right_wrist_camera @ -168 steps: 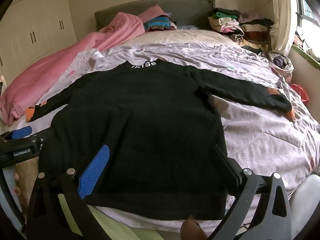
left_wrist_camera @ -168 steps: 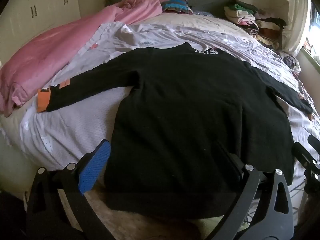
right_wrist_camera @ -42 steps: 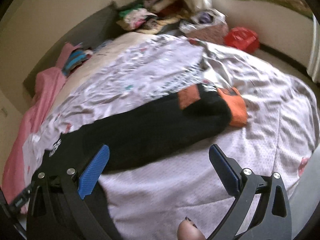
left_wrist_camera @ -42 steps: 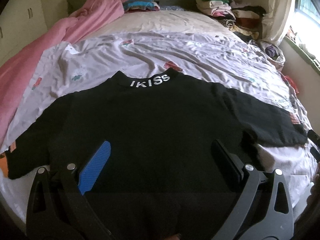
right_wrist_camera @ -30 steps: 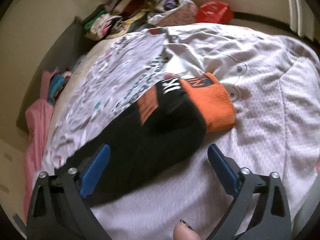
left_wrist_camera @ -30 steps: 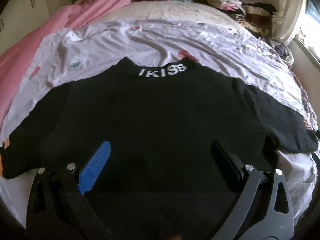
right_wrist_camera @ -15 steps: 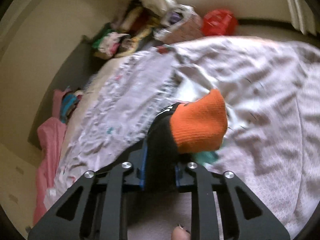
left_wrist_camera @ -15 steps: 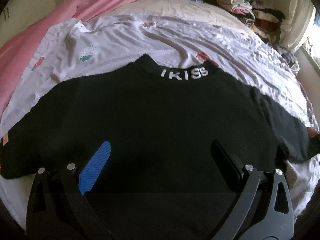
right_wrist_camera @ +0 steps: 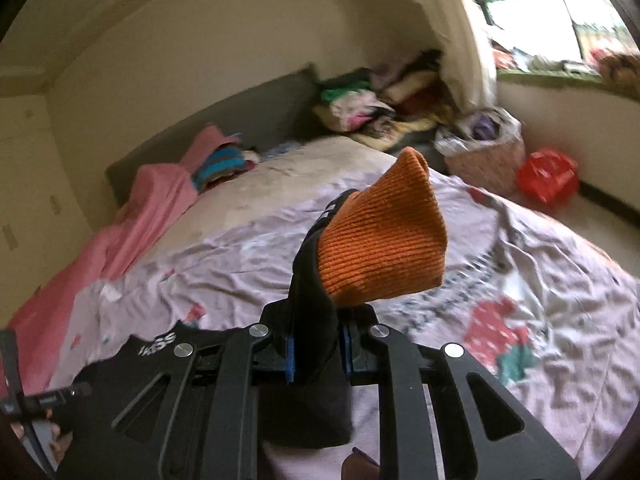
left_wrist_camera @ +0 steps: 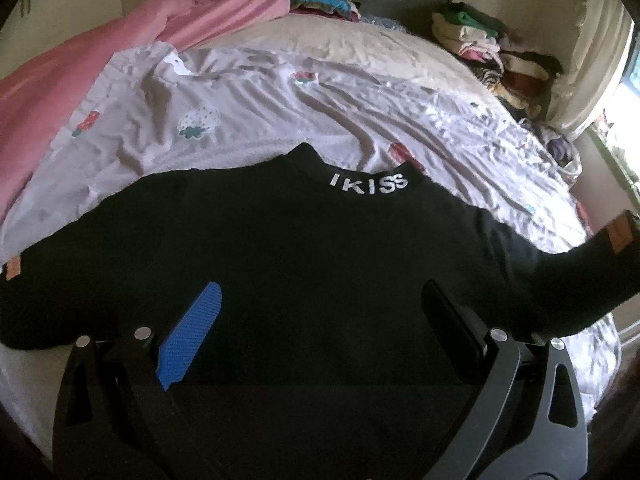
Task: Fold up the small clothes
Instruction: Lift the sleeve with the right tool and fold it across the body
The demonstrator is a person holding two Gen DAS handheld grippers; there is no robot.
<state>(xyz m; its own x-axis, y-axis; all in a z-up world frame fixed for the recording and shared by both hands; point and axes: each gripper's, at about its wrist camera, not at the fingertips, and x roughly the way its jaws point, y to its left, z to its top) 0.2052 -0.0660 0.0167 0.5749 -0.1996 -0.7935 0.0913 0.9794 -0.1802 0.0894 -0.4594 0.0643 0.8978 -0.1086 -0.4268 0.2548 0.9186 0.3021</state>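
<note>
A black sweater with white IKISS lettering on its collar lies spread flat on the bed. My left gripper hovers open above its lower body, nothing between the fingers. The right sleeve rises off the bed at the right edge of the left wrist view. In the right wrist view my right gripper is shut on that black sleeve just behind its orange cuff, which sticks up above the jaws. The sweater's collar shows low on the left there.
A strawberry-print sheet covers the bed. A pink blanket lies along the left side. Folded clothes are piled at the far right by the headboard. A basket and a red bag sit on the floor near the window.
My right gripper went from open around the sleeve end to shut on it, then lifted it off the bed with the cuff standing up. The left gripper drifted closer over the sweater.
</note>
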